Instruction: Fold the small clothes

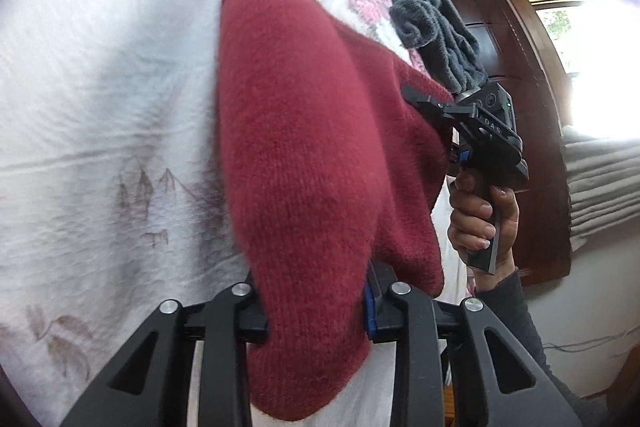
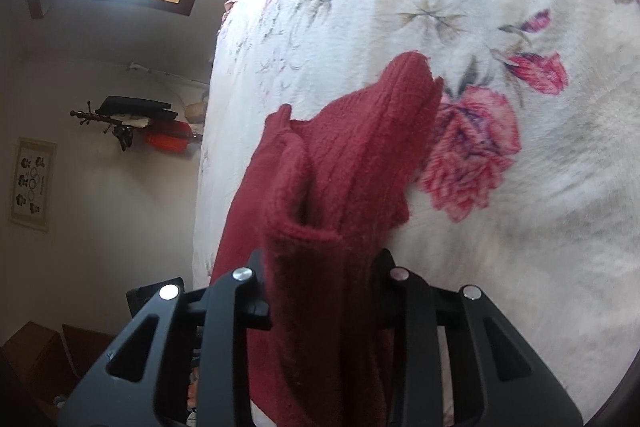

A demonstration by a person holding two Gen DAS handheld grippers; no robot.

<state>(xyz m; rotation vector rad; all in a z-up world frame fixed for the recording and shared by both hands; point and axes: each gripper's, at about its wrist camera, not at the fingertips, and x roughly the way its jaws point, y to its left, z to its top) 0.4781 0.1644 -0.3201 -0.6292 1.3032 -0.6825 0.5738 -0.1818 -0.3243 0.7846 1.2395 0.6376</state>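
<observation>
Red knit garment [image 1: 304,155] held above the floral bedspread [image 1: 100,107]: left tongs [image 1: 316,311] pinching one edge, right tongs [image 2: 324,291] pinching another; grey fleece cloth [image 1: 436,27] lies beyond on the bed

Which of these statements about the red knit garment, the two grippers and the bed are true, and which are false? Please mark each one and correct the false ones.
1. Both grippers are shut on the red knit garment. True: the left gripper and the right gripper each pinch its fabric.
2. The garment lies flat and fully folded on the floral blanket. False: it is bunched and held up by the grippers.
3. A grey fleecy cloth lies on the bed beyond the garment. True.
4. The blanket is plain blue. False: it is white with pink roses.
5. A hand grips the handle of the right gripper. True.
</observation>
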